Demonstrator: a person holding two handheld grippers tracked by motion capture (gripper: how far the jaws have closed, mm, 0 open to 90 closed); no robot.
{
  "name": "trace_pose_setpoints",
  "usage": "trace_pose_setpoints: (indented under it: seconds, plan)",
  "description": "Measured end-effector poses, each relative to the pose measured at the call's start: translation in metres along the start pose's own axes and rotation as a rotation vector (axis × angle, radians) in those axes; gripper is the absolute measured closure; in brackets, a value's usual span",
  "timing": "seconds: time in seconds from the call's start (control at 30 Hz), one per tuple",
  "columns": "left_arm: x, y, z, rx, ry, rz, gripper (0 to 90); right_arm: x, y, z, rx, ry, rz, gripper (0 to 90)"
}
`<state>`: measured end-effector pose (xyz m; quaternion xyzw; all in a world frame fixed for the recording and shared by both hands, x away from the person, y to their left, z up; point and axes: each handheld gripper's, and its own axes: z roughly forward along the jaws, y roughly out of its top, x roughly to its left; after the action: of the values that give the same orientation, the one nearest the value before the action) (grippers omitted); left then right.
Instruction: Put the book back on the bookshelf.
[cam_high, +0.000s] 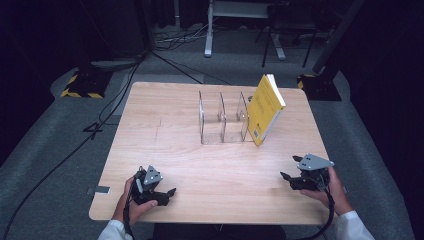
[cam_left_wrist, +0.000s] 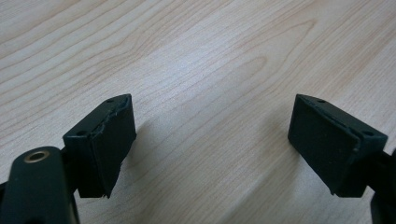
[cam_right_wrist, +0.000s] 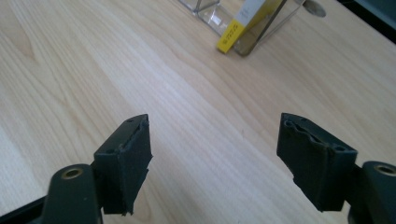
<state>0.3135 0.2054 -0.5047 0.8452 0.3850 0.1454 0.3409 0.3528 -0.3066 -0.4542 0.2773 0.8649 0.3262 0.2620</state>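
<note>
Grippers sit at the near edge of the table (cam_high: 150, 150), both empty: the left gripper (cam_high: 167, 192) rests low by the person's left hand (cam_high: 137, 207) with its jaws spread wide over bare wood, and the right gripper (cam_high: 286, 176) in the right hand (cam_high: 335, 192) also has its jaws spread, nothing between them. Farther up the table stands the book (cam_high: 265, 110), yellow, leaning on its lower edge against the right end of the clear rack (cam_high: 222, 120), tilted rather than upright, its long axis rising away from the person and to the right. It lies ahead and slightly left of the right gripper, well apart from it, and much farther across from the left one, so the right hand looks the likelier to reach it. The high view gives the lean and the empty slots of the rack. The right gripper view adds the book's lower corner (cam_right_wrist: 233, 30) and the rack's wall (cam_right_wrist: 205, 9) at its top edge, straight beyond the open jaws; the left gripper view looks down on wood grain.
</note>
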Motion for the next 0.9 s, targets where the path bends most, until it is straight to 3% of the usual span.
trace_pose_setpoints:
  seconds: [0.57,0.73,0.9]
  plan:
    - [-0.001,0.000,0.000,-0.003,0.005,-0.007,15.6,-0.001,-0.058,-0.008,0.029,-0.015,0.113,26.3]
    - [-0.001,0.000,0.000,-0.003,0.006,-0.009,15.6,-0.002,-0.074,-0.014,0.032,-0.016,0.169,25.4]
    - [-0.002,0.000,0.000,-0.006,0.019,-0.003,15.6,-0.005,-0.087,-0.019,0.018,-0.017,0.257,24.2]
